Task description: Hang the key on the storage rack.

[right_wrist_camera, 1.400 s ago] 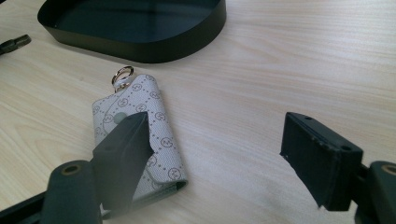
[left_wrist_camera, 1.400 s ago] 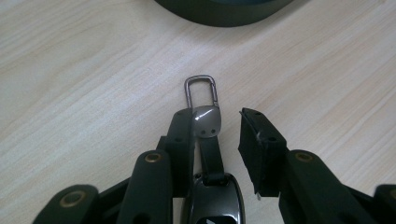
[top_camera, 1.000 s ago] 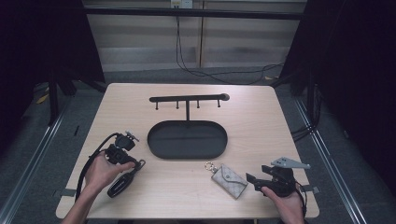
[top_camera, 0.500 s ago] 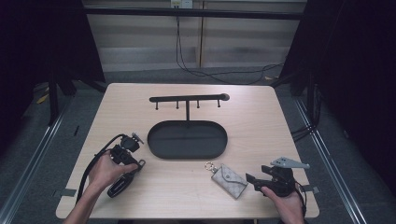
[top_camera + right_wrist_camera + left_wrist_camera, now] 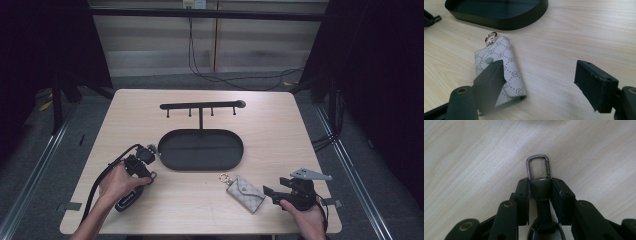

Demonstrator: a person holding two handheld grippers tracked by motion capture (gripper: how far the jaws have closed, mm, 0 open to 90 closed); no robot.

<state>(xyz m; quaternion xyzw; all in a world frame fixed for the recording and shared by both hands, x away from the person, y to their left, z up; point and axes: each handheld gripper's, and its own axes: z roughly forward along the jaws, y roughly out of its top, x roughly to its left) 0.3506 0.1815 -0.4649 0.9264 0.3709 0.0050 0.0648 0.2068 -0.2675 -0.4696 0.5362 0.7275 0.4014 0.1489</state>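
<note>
- My left gripper (image 5: 148, 152) sits low on the light wooden table (image 5: 280, 125), near its left front part, just beside the left end of the black oval tray (image 5: 200, 150)
- Its jaws are pinched narrow around a dark key fob (image 5: 541, 188); in the left gripper view the pads (image 5: 522, 192) press on the fob's rounded head from both sides
- A slim metal clasp (image 5: 538, 166) sticks out past the jaw tips, lying just over the wood
- My left hand (image 5: 116, 181) wraps the handle, and the black cable (image 5: 107, 170) loops out to the left
- My right gripper (image 5: 270, 192) rests at the right front of the table with its jaws spread wide and nothing between them
- The grey patterned key pouch (image 5: 499, 75) lies flat on the wood, between the tray and my right gripper; in the right gripper view one jaw covers part of its lower edge, but I cannot tell if it touches
- The pouch has a small gold ring (image 5: 490, 37) at the end that points toward the tray, and a round snap on its flap
- Behind the tray a black bar rack (image 5: 201, 106) stands on a thin post, with short pegs hanging under the bar
- My right hand (image 5: 306, 217) holds the gripper from the table's near edge
</note>
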